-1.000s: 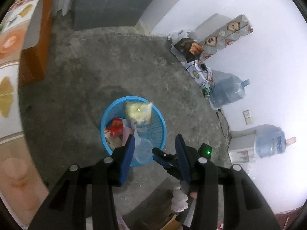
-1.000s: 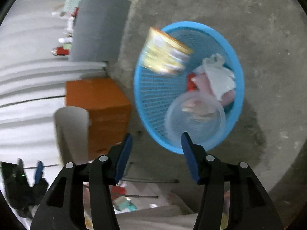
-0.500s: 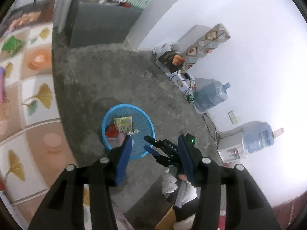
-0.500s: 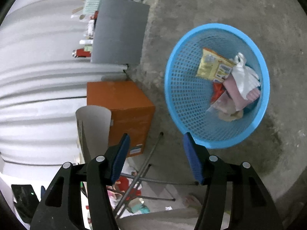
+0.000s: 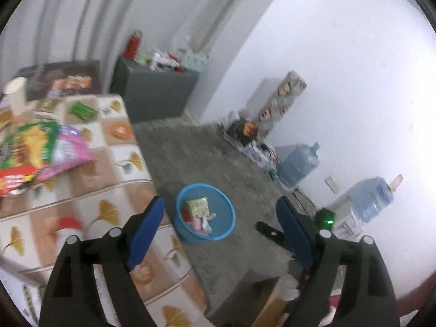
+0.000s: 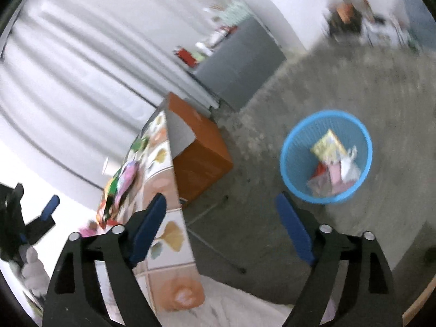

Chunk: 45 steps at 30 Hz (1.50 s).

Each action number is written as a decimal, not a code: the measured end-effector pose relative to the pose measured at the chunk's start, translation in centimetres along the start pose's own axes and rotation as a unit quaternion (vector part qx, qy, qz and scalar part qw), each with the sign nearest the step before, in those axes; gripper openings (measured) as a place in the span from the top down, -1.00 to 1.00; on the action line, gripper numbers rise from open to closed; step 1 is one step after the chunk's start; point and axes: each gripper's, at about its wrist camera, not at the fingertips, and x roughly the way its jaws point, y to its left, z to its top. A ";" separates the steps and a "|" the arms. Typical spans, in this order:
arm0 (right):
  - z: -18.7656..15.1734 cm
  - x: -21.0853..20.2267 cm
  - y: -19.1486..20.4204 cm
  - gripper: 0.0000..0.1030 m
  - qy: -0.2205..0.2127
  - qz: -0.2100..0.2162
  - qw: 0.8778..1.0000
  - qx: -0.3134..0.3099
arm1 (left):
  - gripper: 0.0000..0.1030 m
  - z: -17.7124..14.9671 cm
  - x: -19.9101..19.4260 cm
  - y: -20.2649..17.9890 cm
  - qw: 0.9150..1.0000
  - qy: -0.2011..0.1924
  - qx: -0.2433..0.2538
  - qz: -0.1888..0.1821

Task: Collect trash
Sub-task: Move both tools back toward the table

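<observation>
**Room and surface layout with both grippers raised**

Flooring is rough grey concrete (image 5: 207, 160), bounded by white walls (image 5: 340, 81) and pale pleated curtains (image 6: 81, 62).

1. Left gripper (image 5: 220, 229): blue-padded fingers spread wide, holding nothing.
2. Right gripper (image 6: 220, 226): blue-padded fingers spread wide, holding nothing.
3. Round blue plastic mesh basket (image 5: 226, 218) stands on the concrete, near the table edge. It holds collected trash: a yellow snack packet (image 5: 197, 207), plus red, pink and white wrappers.
4. Table with a leaf-patterned tile-print cloth (image 5: 109, 185) fills the left of both views. On it lie a green and pink snack bags pile (image 5: 41, 150), a small green packet (image 5: 81, 110) and a white paper cup (image 5: 15, 95).
5. Orange cabinet (image 6: 201, 147) sits under the table's far end.
6. Dark grey cabinet (image 5: 155, 92) stands against the curtains, with cluttered items on top.
7. Two clear blue water jugs (image 5: 298, 163) rest along the right wall.

Both views are motion-blurred.
</observation>
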 end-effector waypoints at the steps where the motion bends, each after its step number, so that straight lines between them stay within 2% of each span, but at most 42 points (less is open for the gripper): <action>1: -0.2 -0.6 1.2 -0.64 -0.007 -0.007 1.000 -0.021 | -0.66 -0.4 -1.2 0.3 1.000 -0.013 0.000 0.007; 5: -1.1 -1.6 4.8 -0.85 -0.026 -0.019 0.996 -0.085 | -0.82 -1.7 -5.5 1.8 0.998 -0.051 -0.006 0.026; 10: -2.5 -1.6 8.4 -0.85 -0.022 -0.022 0.991 -0.131 | -0.84 -3.6 -10.4 4.5 0.994 -0.090 -0.029 0.057; 18: -4.8 -4.0 14.5 -0.85 -0.033 -0.026 0.979 -0.201 | -0.84 -6.1 -16.8 8.3 0.984 -0.144 -0.050 0.095; 22: -4.9 -4.8 15.7 -0.85 -0.037 -0.020 0.978 -0.206 | -0.84 -6.9 -20.0 9.5 0.974 -0.183 -0.051 0.124; 27: -4.8 -4.2 16.5 -0.85 -0.014 0.012 0.981 -0.195 | -0.84 -7.7 -22.8 11.9 0.962 -0.211 -0.064 0.162; 33: -4.3 -1.1 17.7 -0.84 0.036 0.055 0.982 -0.179 | -0.84 -8.3 -23.1 14.7 0.955 -0.211 -0.091 0.186; 36: -3.9 0.3 18.4 -0.83 0.056 0.075 0.981 -0.172 | -0.84 -8.1 -22.3 15.5 0.956 -0.200 -0.085 0.195; 38: -3.6 1.1 18.7 -0.82 0.067 0.088 0.980 -0.164 | -0.84 -7.6 -21.2 15.6 0.958 -0.186 -0.062 0.211; 42: -3.0 3.1 19.4 -0.79 0.090 0.111 0.979 -0.146 | -0.84 -6.7 -18.7 14.8 0.953 -0.166 0.009 0.255; 45: -2.8 4.4 19.6 -0.77 0.107 0.120 0.978 -0.135 | -0.84 -6.3 -17.5 14.9 0.954 -0.154 0.030 0.257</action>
